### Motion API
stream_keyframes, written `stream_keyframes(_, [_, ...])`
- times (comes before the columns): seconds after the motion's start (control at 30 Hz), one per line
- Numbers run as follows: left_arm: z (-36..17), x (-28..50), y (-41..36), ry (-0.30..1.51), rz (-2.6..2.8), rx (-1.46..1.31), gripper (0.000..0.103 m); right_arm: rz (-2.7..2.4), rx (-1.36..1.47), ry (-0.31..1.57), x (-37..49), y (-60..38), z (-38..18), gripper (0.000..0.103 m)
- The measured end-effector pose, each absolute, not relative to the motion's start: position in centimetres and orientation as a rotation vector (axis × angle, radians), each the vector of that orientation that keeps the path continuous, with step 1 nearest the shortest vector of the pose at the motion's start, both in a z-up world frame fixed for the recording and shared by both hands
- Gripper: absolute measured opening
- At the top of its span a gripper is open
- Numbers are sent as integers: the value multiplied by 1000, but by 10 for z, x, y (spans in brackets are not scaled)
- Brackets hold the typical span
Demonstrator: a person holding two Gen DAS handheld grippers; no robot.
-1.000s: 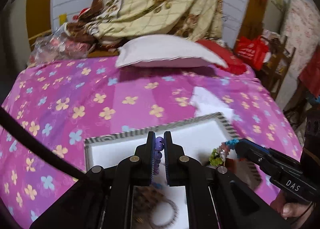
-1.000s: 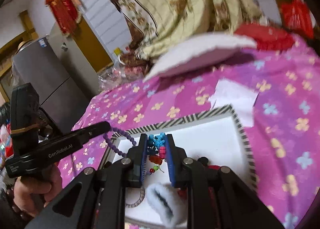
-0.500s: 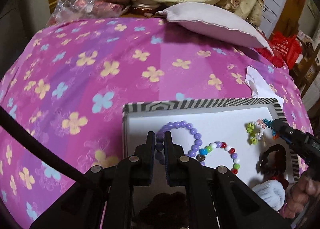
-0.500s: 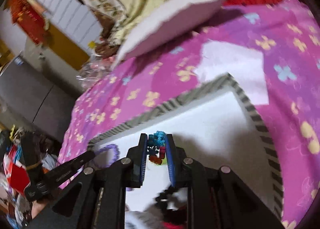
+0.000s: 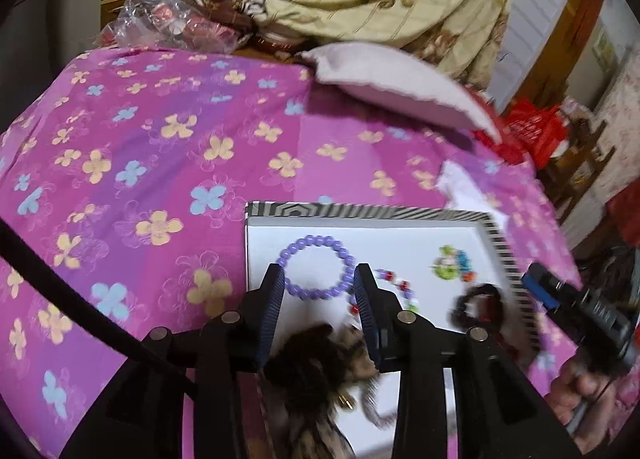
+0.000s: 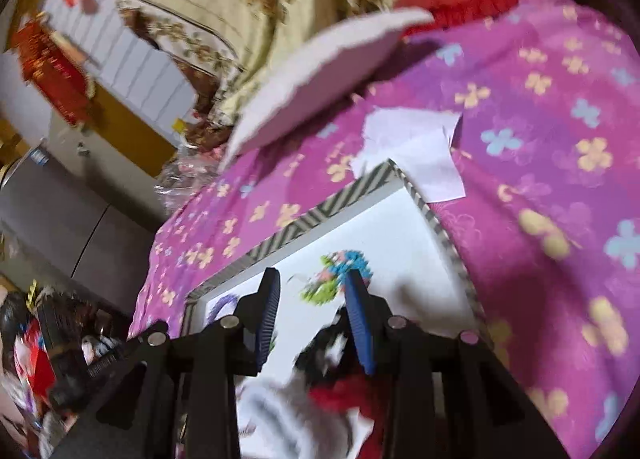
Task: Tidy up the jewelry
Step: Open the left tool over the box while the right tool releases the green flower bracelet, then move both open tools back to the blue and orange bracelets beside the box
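where the right view blurs, the left shows purple bracelet (image 5: pixel 318 267) whole.

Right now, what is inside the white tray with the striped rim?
In the tray lie a purple bead bracelet, a multicoloured bead bracelet, a green-and-blue beaded piece and dark scrunchies. The near end is hidden behind the left gripper fingers.

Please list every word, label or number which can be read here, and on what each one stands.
No text can be read with certainty.
White letters on the right tool body: blurred.
Pale letters on the left tool body: blurred.
White print on the red bag: blurred.
Label on the grey fridge: too small.
Both tools' jaws are opening, gripping nothing.
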State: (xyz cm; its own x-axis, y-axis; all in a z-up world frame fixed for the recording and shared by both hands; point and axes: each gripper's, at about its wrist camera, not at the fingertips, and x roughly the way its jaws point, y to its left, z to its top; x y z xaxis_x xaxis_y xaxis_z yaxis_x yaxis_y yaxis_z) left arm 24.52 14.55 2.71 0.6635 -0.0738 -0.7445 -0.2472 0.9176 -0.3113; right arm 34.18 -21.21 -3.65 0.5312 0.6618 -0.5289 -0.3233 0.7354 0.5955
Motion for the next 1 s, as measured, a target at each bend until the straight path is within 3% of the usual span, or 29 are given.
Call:
stream_keyframes(0.07, [43, 228, 145, 827, 103, -413, 31, 629, 399, 764, 311, -217, -22, 36])
stream_keyframes(0.13, [58, 210, 144, 811, 97, -423, 31, 642, 368, 719, 280, -225, -13, 47])
stream_keyframes(0.2, [70, 185, 142, 803, 108, -427, 31, 655, 334, 698, 248, -230, -11, 51])
stream_keyframes(0.3, [70, 149, 131, 833, 107, -378, 32, 707, 252, 753, 211, -229, -26, 51])
stream_keyframes(0.53, [3, 81, 93, 1022, -34, -193, 32, 813, -28, 848, 178, -186, -53, 51])
stream_keyframes(0.67, [-28, 78, 89, 1092, -81, -126, 32, 851, -33, 883, 177, -170, -64, 51])
stream_keyframes(1.0, [-34, 85, 52, 1108, -287, 63, 32, 967, -114, 868, 163, -119, -78, 51])
